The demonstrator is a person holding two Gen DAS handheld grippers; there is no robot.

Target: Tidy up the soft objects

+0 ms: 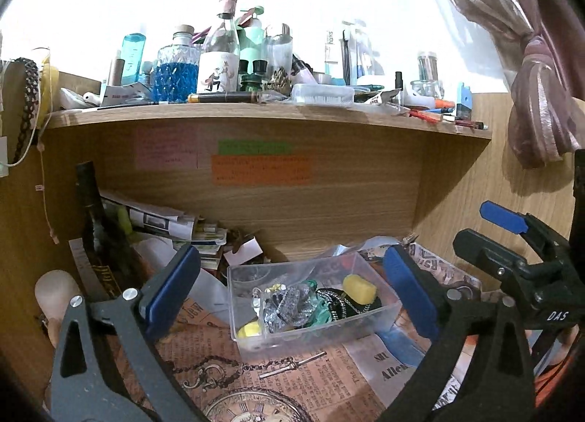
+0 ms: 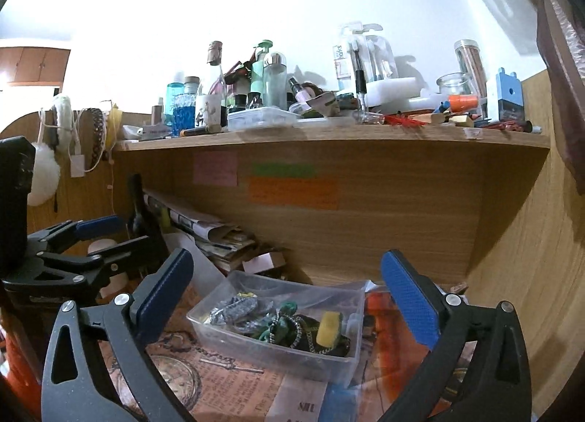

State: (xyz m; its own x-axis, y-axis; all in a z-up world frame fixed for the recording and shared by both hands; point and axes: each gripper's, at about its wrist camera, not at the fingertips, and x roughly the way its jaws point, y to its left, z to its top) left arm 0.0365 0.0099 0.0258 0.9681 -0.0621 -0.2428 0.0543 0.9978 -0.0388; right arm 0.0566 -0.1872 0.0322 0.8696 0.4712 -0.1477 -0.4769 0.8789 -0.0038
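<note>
This is a home, most likely a bedroom desk nook. A wooden shelf (image 1: 256, 117) is crowded with cosmetic bottles (image 1: 219, 53), pens and brushes. Sticky notes (image 1: 260, 170) are stuck on the back panel, a tied pink curtain (image 1: 537, 104) hangs at the side, and a fluffy white puff (image 2: 44, 181) hangs from the wall.

clear bin (image 1: 384, 316) | upright on printed paper | holds yellow sponge (image 1: 360, 288), grey scrunchie (image 1: 289, 307)

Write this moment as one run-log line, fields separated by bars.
left gripper: open, empty | right gripper: open, empty | clear box: on desk, holds yellow foam piece | stage: approach
</note>
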